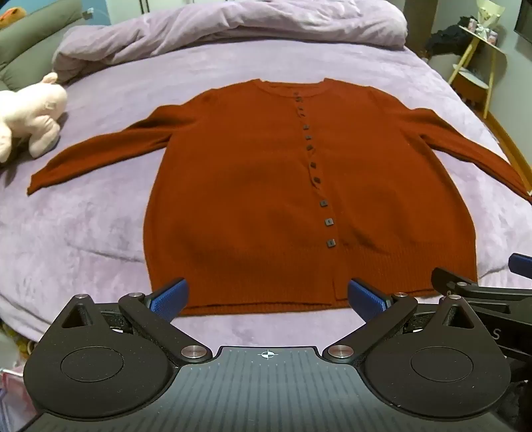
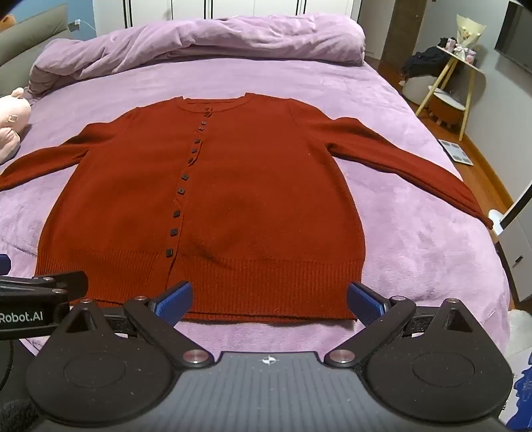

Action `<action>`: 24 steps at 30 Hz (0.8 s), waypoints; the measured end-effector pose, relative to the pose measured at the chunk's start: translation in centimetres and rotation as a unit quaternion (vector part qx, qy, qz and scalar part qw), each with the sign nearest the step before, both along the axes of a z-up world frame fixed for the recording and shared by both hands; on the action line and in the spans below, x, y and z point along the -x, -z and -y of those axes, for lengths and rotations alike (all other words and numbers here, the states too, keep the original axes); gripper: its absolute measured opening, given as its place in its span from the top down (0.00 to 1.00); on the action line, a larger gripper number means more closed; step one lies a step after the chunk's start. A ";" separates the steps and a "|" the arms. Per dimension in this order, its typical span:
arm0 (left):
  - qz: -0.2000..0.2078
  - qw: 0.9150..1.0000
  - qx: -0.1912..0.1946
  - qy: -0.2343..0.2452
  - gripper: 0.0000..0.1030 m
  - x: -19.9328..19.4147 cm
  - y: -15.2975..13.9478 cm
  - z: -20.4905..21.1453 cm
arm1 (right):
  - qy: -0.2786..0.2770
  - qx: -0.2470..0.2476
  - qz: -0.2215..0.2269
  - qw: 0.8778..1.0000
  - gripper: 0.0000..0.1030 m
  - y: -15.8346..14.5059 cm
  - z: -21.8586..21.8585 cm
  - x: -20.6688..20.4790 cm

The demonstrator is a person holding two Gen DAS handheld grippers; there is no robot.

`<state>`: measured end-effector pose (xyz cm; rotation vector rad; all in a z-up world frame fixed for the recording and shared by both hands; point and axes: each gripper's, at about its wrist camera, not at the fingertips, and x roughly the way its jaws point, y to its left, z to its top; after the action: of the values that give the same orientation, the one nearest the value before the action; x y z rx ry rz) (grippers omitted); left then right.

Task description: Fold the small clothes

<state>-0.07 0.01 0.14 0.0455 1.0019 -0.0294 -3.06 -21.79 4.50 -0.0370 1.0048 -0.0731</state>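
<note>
Left wrist view, left claw (image 1: 267, 299) spread wide and empty above the hem, right claw (image 2: 269, 300) likewise, rust-red cardigan (image 1: 266, 186) flat, buttoned, sleeves out on the purple bed (image 1: 83, 232), rumpled duvet (image 1: 232, 26) beyond

The rust-red knitted cardigan (image 1: 252, 186) is one plain colour, ribbed along its hem, with a row of small dark square buttons (image 1: 322, 203) down the front. It lies on a bed covered in a lilac plush sheet (image 1: 86, 226), and the rumpled lilac duvet (image 2: 199, 43) behind is the same shade. A pale pink plush toy (image 1: 30, 123) sits at the left edge. Each black claw (image 1: 267, 297) (image 2: 270, 300) carries blue, finely textured pads (image 2: 174, 300). The wooden side table (image 2: 445, 76) has light yellow legs.
</note>
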 end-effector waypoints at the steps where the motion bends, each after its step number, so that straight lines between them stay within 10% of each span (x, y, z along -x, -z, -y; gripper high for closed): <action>1: -0.006 1.000 -0.001 0.001 0.00 -0.1 0.0 0.0 | 0.000 0.000 0.000 1.000 0.04 0.0 0.0 0.0; 24: -0.018 1.000 0.003 -0.002 0.00 -0.2 0.4 0.0 | 0.001 0.001 -0.001 1.000 0.04 -0.3 0.1 0.0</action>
<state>0.16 0.01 -0.21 0.0379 1.0378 -0.0287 -3.04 -21.88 4.81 -0.0373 1.0068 -0.0766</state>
